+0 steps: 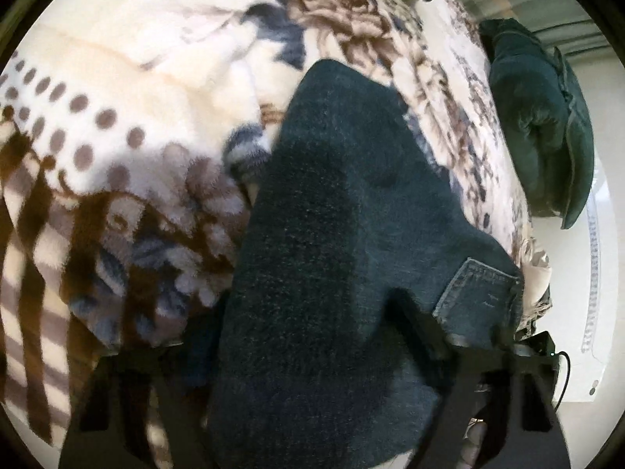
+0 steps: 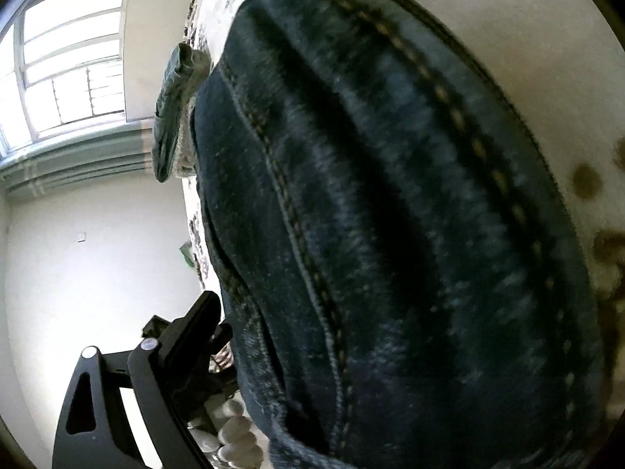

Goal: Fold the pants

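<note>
Dark denim pants [image 1: 332, 234] drape over both grippers' fingers [image 1: 425, 336], whose grip I cannot tell.

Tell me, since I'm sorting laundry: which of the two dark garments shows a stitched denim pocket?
The jeans lying between the left tongs; the dark green bundle farther away shows none.

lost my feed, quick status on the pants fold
Left gripper buried in the jeans, jaws unclear. Right gripper against denim, grip hidden. Jeans draped on floral blanket. Dark green cushion lies apart, not obstructing.
</note>
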Tool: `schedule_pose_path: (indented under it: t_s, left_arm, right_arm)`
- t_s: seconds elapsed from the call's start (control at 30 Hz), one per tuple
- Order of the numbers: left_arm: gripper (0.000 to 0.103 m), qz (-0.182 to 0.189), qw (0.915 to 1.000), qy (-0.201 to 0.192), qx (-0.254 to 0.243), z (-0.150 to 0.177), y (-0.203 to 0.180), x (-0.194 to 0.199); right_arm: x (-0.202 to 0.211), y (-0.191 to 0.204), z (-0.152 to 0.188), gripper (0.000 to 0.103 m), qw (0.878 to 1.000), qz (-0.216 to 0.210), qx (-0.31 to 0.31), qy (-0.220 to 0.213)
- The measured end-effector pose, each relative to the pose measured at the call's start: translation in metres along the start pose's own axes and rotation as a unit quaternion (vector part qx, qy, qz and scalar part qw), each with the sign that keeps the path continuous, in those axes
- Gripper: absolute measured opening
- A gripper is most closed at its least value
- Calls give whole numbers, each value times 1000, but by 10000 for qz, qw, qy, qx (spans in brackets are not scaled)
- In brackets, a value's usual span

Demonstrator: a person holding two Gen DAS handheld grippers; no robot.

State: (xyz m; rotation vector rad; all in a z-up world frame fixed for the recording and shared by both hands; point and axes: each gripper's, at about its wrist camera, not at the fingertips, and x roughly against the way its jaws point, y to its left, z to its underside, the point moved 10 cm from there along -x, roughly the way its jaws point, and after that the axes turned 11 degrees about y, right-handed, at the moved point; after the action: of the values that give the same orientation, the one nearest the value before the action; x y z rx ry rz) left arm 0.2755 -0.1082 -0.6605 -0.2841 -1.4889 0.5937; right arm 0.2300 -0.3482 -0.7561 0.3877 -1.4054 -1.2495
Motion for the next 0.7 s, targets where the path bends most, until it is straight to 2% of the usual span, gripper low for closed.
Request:
schedule_pose_path:
  t_s: [0.03,0.07,0.1,0.17,0.27,0.43,0.57,0.7]
  left_arm:
    - [55,20,10000,-47,-19,0,0,3]
    - [43,65,9999,-85,-27,1,0,7]
    - [38,118,9999,-100,-25,2,-1,10]
    - [29,180,9997,-163,-53,5,-6,19]
    - [24,183,9994,-260,-117,7,-18,33]
    - [23,240,9986,-443,-158,1,-42,69]
    - [23,194,9978,-585,-242,-9,-65,106]
    - [23,209,9961,-808,-298,-35,-84,150]
  right_arm:
    - [-2,-1,1,69,9999,153,20,-20]
    - [-1,0,1,64,9998,154,39,-73]
    - [8,-2,-3,58,9998,150,37,-104]
    - [11,8,-2,53,9995,233,156,-176]
    - [17,22,0,48,9991,275,257,-216]
    - [34,51,-1,46,9990,198,364,-190]
    - [44,94,-7,46,9985,93,516,-125]
    - [57,149,-22,46,9972,26,735,-139]
